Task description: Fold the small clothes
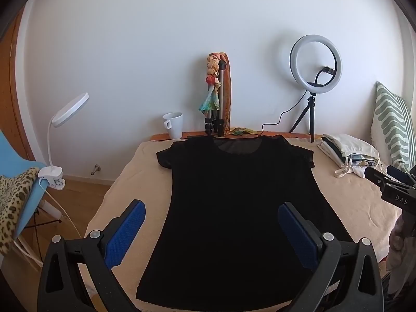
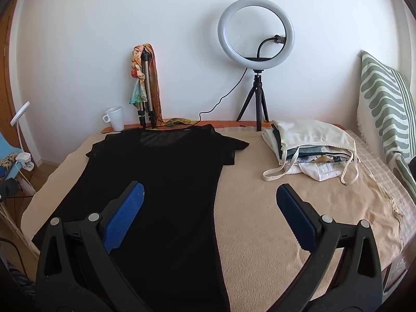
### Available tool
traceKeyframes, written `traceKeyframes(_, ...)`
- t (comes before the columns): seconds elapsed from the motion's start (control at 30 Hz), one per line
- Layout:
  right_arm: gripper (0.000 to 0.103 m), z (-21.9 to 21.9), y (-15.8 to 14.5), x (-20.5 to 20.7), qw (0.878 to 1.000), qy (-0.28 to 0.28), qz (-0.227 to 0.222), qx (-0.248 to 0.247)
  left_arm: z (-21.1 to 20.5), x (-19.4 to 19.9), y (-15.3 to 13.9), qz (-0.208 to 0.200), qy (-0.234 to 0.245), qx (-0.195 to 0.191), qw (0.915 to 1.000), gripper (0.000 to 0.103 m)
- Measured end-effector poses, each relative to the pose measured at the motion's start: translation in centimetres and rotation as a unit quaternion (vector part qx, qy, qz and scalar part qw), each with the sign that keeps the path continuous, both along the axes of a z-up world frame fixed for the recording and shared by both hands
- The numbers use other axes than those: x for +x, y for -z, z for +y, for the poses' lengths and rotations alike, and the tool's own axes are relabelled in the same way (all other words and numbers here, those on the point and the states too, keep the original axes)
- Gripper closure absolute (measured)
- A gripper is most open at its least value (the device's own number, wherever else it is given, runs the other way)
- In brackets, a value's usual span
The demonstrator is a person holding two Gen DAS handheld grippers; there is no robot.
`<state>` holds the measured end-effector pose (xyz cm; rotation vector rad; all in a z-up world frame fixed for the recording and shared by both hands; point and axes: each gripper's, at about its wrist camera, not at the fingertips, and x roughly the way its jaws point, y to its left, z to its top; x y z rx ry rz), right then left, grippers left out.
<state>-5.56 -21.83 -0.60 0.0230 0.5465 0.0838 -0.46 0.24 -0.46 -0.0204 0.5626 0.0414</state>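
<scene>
Blue pads of our left hand-held gripper (image 1: 211, 214) stand spread wide with nothing between them, hovering over the lower half of the black T-shirt (image 1: 234, 195). Our right hand-held gripper (image 2: 210, 197) is equally wide and empty, above the shirt's right edge. We see the T-shirt lying flat and unfolded on the beige blanket (image 2: 299, 221) of the bed, neckline toward the wall. Beside it to the right lies a cream tote bag (image 2: 309, 140) stuffed with clothes.
</scene>
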Motion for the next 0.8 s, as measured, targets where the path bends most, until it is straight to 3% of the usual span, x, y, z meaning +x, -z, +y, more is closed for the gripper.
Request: traceKeyframes(0.8,0.0,-0.19,0.5,0.02,1.0,0.004,0.002,0.003,0.08,-0.11,-0.35,-0.003,-0.002,0.002,1.0,0.0)
